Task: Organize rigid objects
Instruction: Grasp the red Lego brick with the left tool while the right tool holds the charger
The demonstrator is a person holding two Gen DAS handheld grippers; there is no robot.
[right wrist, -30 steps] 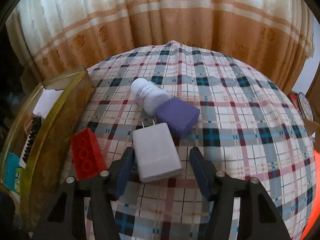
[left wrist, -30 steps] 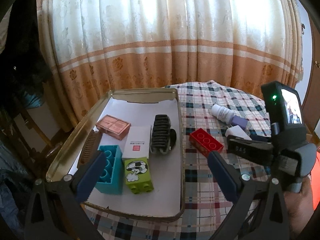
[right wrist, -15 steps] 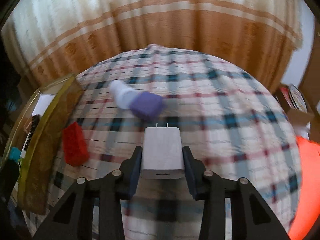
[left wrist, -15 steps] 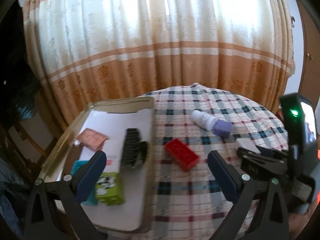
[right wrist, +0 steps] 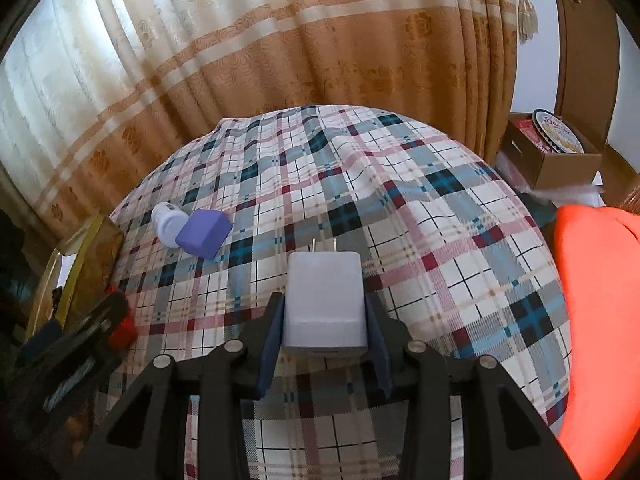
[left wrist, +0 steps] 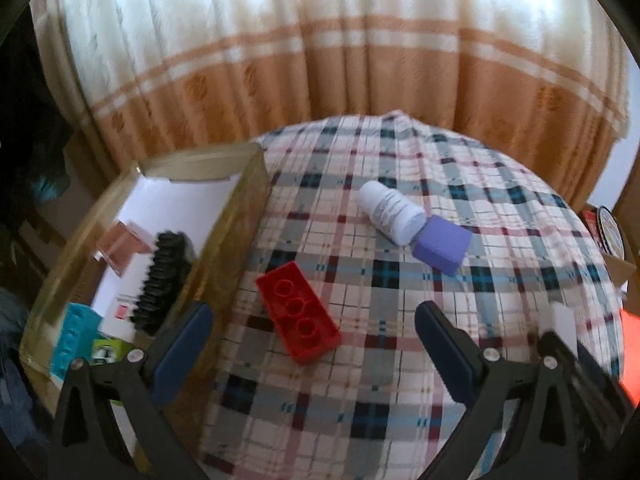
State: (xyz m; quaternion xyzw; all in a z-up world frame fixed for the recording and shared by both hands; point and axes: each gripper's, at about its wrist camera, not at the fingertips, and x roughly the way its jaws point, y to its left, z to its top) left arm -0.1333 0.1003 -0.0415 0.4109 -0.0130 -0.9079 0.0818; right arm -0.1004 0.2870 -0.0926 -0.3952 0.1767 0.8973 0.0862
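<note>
My right gripper (right wrist: 324, 334) has its jaws clenched on a white plug-in charger (right wrist: 325, 300), the blue pads pressing its two sides and its metal prongs pointing away toward the far curtain (right wrist: 280, 40); the jaws have just been closing on it. The charger hangs clear above the plaid cloth of the table (right wrist: 420, 240).

My left gripper (left wrist: 312, 344) has its jaws released and spread wide, with nothing between the pads. Just ahead of it on the plaid table (left wrist: 400, 380), a red building brick (left wrist: 298, 316) lies flat, studs up, turned at an angle. Farther off and to the right, a white bottle (left wrist: 390, 212) lies on its side, and a purple block (left wrist: 440, 246) sits touching its near end.

At the left edge of the table stands a gold-walled tray (left wrist: 236, 240) with a white floor. Inside it I can see a black ribbed object (left wrist: 162, 282), a pink box (left wrist: 122, 246) beside it at the far left, a teal brick (left wrist: 74, 340) and a green block (left wrist: 106, 354) at the near end; the picture is blurred there, so finer detail is lost.

From the right wrist view, the bottle and purple block sit well to the left of the held charger, and the left gripper's dark frame shows at the lower left. An orange sleeve (right wrist: 600, 320) fills the right edge, and a cardboard box (right wrist: 556, 152) holding a round tin stands past the table at far right.
</note>
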